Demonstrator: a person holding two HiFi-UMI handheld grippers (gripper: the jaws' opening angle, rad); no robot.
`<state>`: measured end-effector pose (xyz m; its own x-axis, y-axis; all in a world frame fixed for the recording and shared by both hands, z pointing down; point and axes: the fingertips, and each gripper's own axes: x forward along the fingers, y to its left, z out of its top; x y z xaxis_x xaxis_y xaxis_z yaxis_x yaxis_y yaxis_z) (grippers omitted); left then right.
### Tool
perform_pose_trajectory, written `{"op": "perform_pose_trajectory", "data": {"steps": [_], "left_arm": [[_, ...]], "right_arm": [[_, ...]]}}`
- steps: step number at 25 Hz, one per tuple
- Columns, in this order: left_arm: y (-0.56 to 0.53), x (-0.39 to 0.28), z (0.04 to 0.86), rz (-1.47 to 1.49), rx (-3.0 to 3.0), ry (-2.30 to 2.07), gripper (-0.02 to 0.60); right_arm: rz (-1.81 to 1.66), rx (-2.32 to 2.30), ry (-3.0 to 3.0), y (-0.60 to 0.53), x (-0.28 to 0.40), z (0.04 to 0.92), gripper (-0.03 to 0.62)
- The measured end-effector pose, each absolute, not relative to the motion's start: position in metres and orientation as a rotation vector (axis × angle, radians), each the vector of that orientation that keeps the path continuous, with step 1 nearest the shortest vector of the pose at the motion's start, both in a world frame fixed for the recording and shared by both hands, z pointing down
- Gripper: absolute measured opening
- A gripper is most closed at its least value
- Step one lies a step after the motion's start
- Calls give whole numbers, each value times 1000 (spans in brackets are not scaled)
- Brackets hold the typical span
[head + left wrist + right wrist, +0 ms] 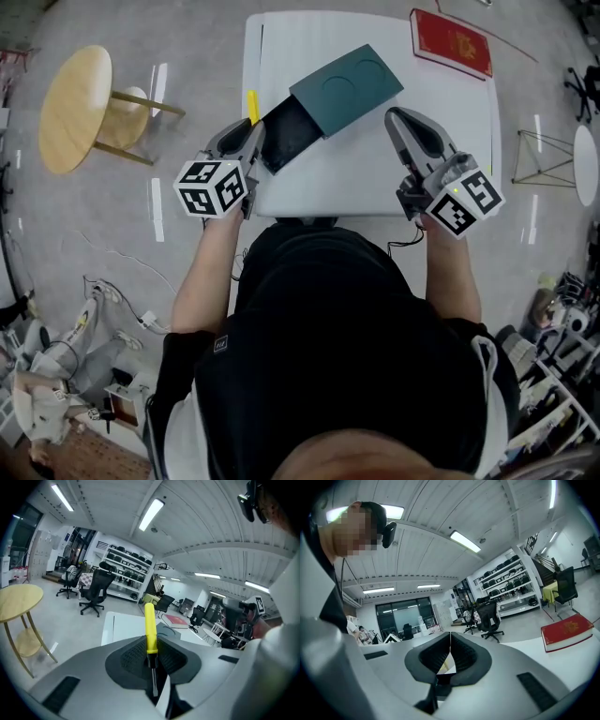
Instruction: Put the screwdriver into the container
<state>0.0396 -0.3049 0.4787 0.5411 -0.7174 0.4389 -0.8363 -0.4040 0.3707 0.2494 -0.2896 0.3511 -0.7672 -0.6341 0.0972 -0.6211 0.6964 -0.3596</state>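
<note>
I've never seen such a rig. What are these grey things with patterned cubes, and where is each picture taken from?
There is no robot: a person holds a two-jaw gripper in each hand, and the patterned cubes belong to them. One picture comes from a camera on the person's head, looking down; the other two from cameras riding on each gripper, looking along its jaws. On the white table lie a dark green container, its black drawer slid partly out, and a red book. The left gripper is shut on a yellow-handled screwdriver; the right gripper is shut and empty.
</note>
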Motion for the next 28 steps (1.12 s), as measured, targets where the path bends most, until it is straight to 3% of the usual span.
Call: {"op": "perform_pose_trajectory", "data": {"steps": [22, 28], "left_arm": [[-318, 86, 584, 639, 2141, -971, 81], [-319, 89, 607, 854, 2119, -928, 81]], "right_arm": [[-712, -1191, 2809, -290, 273, 387, 31], [-718, -1213, 2786, -290, 276, 391, 31]]}}
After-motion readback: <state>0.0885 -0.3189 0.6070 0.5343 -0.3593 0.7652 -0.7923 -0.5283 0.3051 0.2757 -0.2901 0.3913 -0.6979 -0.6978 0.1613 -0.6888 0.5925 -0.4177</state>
